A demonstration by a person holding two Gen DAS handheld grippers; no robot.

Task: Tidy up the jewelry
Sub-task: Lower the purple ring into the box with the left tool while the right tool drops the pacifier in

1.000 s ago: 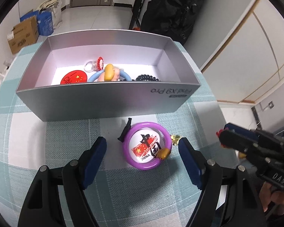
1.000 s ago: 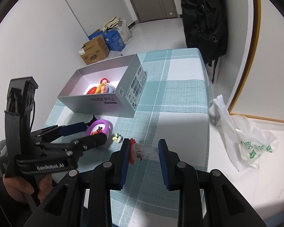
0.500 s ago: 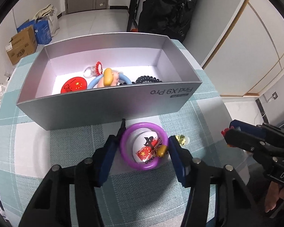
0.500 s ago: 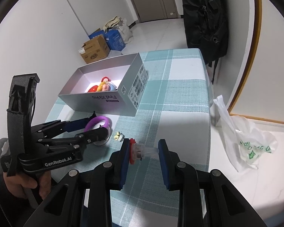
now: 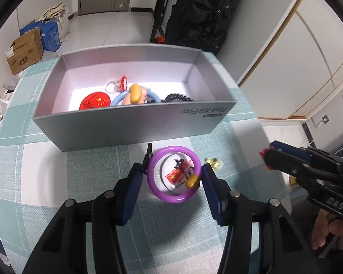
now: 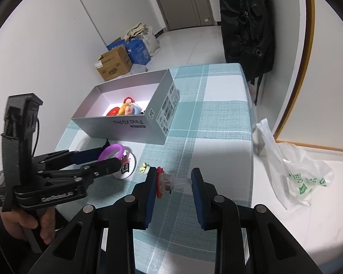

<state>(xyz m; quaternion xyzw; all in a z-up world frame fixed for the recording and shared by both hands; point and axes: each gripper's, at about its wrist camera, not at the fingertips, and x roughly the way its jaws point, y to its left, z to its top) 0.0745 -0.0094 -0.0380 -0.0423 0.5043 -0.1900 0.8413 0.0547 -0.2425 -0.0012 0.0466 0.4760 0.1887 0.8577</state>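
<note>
Left wrist view: we look down on a table with a green-and-white checked cloth (image 5: 45,171). Our left gripper (image 5: 171,180) has its blue pads on either side of a purple ring (image 5: 156,190), and the jaws are closing; the pads appear to press the ring's outer edge on both sides. A yellow bead (image 5: 192,180) sits on the ring near the right-hand pad. Inside the ring we see a round white badge (image 5: 179,174) with a red flag print. A small black clip (image 5: 148,157) lies just beside the ring, between it and the box. A tiny pale-yellow flower piece (image 5: 212,162) rests on the cloth just right of the gripper.

Behind these stands an open silver box (image 5: 135,127). In it lie a red badge (image 5: 94,101), a blue ring (image 5: 120,97) with a doll-like charm (image 5: 136,93), a black coiled hair tie (image 5: 177,97) and a clear ring with a red flower (image 5: 119,84).

Right wrist view: our right gripper (image 6: 173,182) stands narrow, clamped on a clear plastic ring with a red flower (image 6: 169,181), held above the cloth near the table's front edge. A hand (image 6: 18,226) carries the left gripper at lower left. A plastic bag (image 6: 292,166) lies on the floor to the right.
</note>
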